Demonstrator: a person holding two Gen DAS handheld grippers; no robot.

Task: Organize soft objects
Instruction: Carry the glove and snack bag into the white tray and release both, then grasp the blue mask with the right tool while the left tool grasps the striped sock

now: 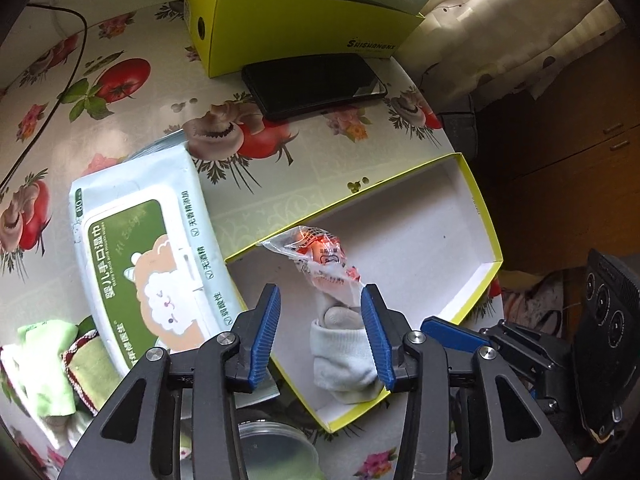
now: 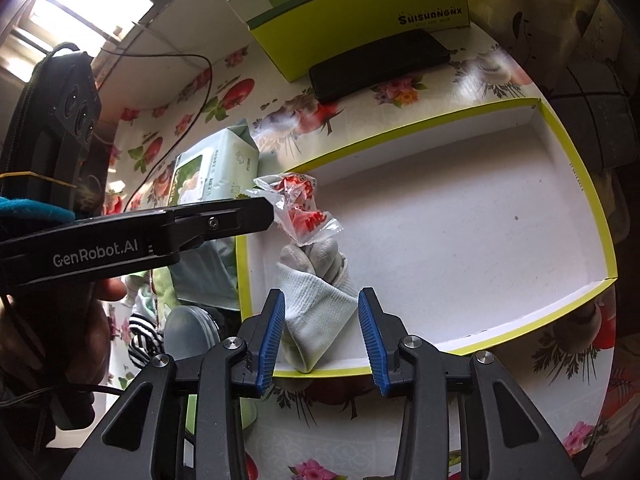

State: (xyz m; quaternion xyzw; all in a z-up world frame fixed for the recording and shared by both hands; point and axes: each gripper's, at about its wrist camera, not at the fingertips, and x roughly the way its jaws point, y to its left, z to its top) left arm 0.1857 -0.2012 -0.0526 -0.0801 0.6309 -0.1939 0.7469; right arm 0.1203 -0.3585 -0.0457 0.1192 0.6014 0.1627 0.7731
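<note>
Both your left tongs and right tongs gape wide, gripping nothing, around the white sock bundle in the lime-edged box lid — close off-centre and its crinkly plastic wrapper slips free.

striped cloth half behind left gripper, green towel cut by edge, wrapper print unreadable

Home: floral tablecloth, curtain.
</note>
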